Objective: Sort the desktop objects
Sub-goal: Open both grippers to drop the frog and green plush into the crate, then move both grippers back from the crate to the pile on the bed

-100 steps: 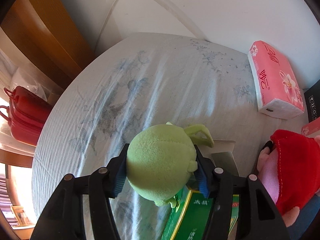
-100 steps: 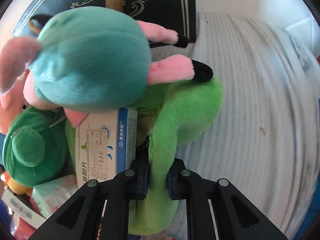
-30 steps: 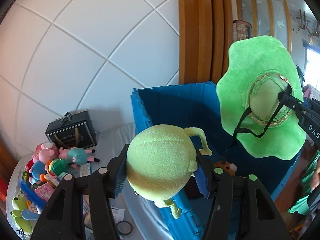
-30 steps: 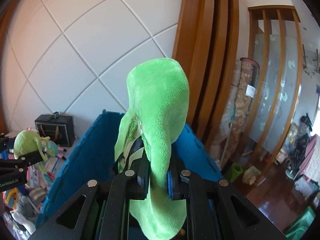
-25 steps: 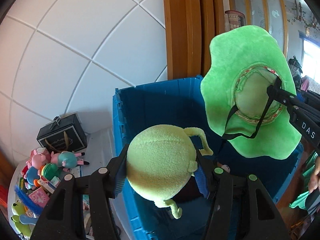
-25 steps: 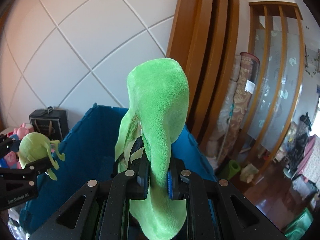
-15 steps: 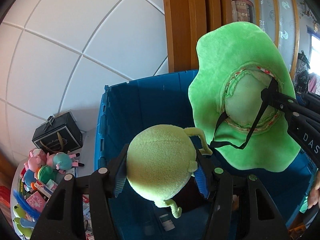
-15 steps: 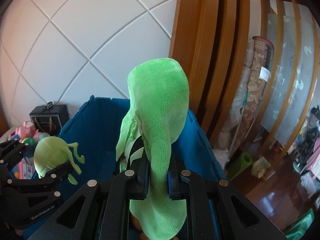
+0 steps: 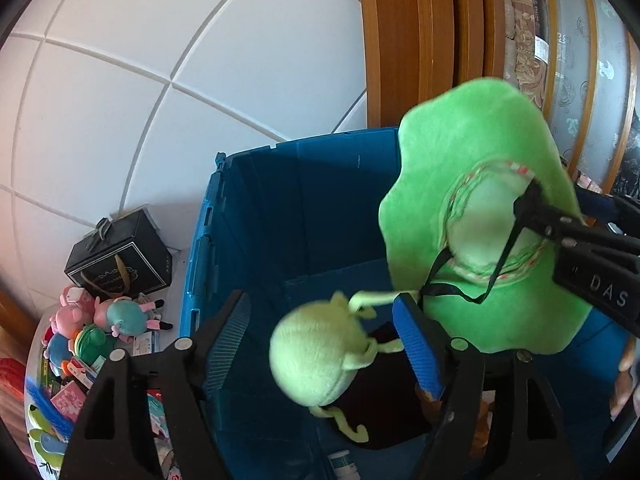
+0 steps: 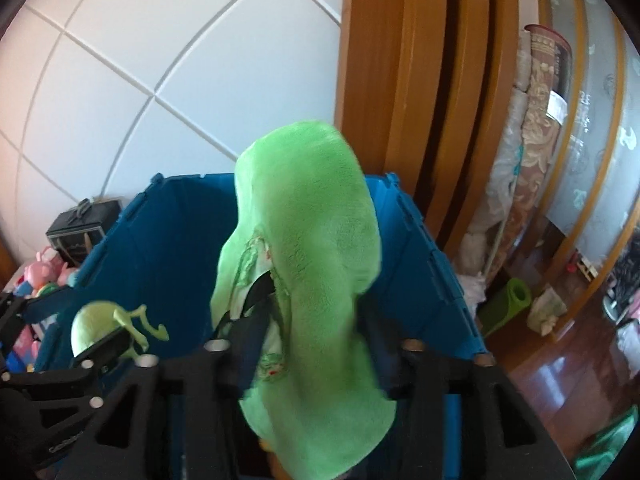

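Jaws of your left gripper (image 9: pixel 324 340) are opening, the pale green plush ball (image 9: pixel 318 356) dropping free over the blue crate (image 9: pixel 256 216); hold steady above it. Right view: right gripper (image 10: pixel 316 364) opening too, green plush hat (image 10: pixel 308 264) apparently slipping loose; keep clear

A white wall (image 9: pixel 160 80) with diagonal grooves stands behind. Beside it run wooden door frames (image 10: pixel 420 100) and a patterned glass panel (image 9: pixel 592 80). A rolled rug (image 10: pixel 536 128) leans there, above a green mat roll (image 10: pixel 508 300) on the dark wooden floor (image 10: pixel 560 364).
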The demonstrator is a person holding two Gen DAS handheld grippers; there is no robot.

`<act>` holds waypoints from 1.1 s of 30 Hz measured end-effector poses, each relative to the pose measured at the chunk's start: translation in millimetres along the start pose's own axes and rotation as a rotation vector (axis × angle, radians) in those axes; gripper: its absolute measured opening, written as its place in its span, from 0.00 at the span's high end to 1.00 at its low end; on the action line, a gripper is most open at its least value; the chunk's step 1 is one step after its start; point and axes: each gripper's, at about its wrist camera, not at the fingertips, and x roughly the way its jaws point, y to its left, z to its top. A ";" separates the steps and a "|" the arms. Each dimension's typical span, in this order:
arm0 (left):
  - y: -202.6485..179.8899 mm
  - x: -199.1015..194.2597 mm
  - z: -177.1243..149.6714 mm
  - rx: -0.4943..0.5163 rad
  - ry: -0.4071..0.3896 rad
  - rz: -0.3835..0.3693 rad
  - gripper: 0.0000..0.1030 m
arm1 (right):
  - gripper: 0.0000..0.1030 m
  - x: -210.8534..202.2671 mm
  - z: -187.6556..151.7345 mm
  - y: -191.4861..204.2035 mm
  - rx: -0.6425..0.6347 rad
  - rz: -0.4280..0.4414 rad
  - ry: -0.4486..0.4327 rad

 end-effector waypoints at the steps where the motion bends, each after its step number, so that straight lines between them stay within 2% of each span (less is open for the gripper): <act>1: -0.7 0.5 -0.3 0.001 0.008 -0.011 0.28 | 0.06 2.9 -0.4 -1.0 -0.003 -0.032 0.001; 3: -2.7 1.0 -0.4 0.007 0.017 -0.019 0.28 | 0.06 5.1 -1.3 1.2 -0.032 -0.077 0.001; 10: -6.7 -2.5 -0.7 0.033 0.039 -0.042 0.28 | 0.06 -10.9 -6.9 11.5 -0.103 -0.121 0.017; 23: -6.2 -40.4 -20.4 0.059 0.048 -0.089 0.28 | 0.00 -51.1 -23.3 9.3 -0.123 -0.116 0.046; 29: -6.3 -81.7 -40.5 0.082 -0.045 -0.101 0.28 | 0.00 -81.9 -44.2 12.1 -0.132 -0.087 0.047; 33: -1.4 -111.4 -55.4 0.064 -0.111 -0.114 0.28 | 0.00 -103.1 -58.5 14.5 -0.114 -0.058 0.013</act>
